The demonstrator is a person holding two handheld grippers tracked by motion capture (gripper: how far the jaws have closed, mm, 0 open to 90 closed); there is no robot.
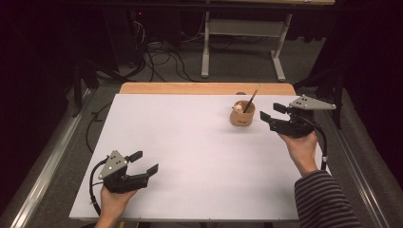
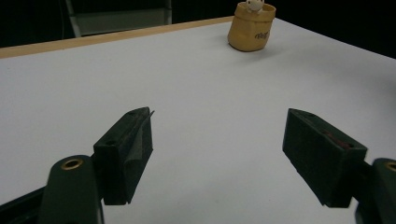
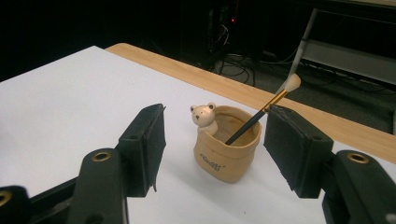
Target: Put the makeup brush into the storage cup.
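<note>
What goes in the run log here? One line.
right gripper: open, by pot | brush: in pot | left gripper: open, idle

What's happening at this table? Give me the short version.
A person holds a two-jaw gripper in each hand over a white table. The right gripper sits just beside a small tan sack-shaped pot with a bear figure on its rim, jaws open and apart from it. A black-handled paintbrush leans inside the pot. The left gripper rests open near the front edge, holding nothing.
</note>
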